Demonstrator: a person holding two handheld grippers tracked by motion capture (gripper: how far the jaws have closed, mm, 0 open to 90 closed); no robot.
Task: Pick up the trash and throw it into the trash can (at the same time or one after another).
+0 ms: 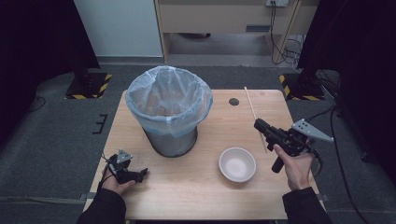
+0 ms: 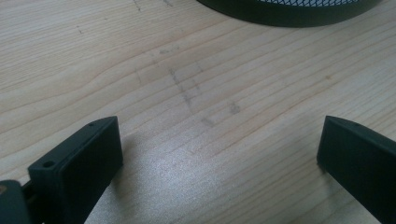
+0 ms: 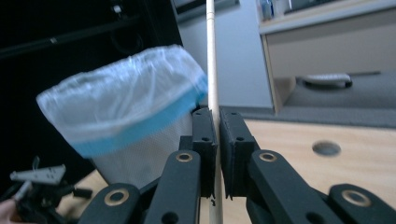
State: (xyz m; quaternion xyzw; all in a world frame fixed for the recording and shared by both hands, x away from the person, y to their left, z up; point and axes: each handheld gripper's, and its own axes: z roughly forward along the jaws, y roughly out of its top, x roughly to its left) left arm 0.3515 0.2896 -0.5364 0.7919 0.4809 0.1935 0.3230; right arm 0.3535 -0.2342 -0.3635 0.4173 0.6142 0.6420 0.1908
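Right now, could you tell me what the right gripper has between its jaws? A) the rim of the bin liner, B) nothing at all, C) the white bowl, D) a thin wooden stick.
D: in the right gripper view the right gripper has its jaws closed on a thin wooden stick that runs up between them, while the white bowl sits on the table apart from it.

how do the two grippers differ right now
The right gripper is shut on a thin wooden stick; the left gripper is open with nothing between its jaws. The right is held up above the table; the left sits low by it. Both are black and hand-held.
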